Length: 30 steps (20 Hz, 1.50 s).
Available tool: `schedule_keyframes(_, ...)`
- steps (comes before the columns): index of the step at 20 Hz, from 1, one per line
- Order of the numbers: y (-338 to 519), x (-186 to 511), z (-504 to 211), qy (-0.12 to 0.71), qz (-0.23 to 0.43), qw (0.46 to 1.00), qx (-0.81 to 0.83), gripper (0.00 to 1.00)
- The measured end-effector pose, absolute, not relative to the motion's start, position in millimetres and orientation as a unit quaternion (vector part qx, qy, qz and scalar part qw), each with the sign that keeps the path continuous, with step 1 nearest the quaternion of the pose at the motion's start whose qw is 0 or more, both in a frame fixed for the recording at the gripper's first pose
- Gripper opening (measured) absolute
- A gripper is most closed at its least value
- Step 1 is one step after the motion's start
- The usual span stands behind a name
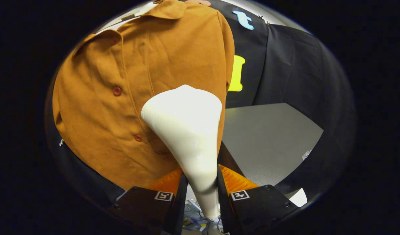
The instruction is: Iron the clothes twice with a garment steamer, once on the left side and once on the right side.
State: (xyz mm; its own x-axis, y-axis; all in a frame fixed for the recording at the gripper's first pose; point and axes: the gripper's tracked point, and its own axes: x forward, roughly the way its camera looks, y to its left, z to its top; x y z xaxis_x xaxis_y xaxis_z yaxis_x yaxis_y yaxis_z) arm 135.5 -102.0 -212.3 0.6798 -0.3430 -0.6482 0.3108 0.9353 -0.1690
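Observation:
A cream-white garment steamer [190, 130] stands up between my fingers, its neck clamped by both and its wide head flaring out ahead of them. My gripper [201, 178] is shut on that neck. Just beyond the head hangs an orange-brown button-up shirt [128, 85] with a collar and round buttons. The steamer head lies against the shirt's lower right part, near its side edge. The shirt's hem hangs close above my left finger [167, 182].
A grey table top [268, 140] stretches to the right of the shirt, beyond my right finger. Black cloth walls stand behind the shirt and the table. Below the fingers lies a tangle of cables [195, 218].

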Motion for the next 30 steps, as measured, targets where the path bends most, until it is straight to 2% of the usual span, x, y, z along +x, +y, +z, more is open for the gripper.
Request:
schedule_keyframes(6, -34.1, 155.8, -158.9, 0.291, -0.123, 0.948, -0.038, 0.49)
schedule_keyframes(14, 54.2, 169.8, -149.1, 0.264, -0.045, 0.962, -0.048, 0.49)
schedule_keyframes(30, 74.6, 184.8, -219.1, 0.338, -0.064, 0.936, -0.067, 0.49)
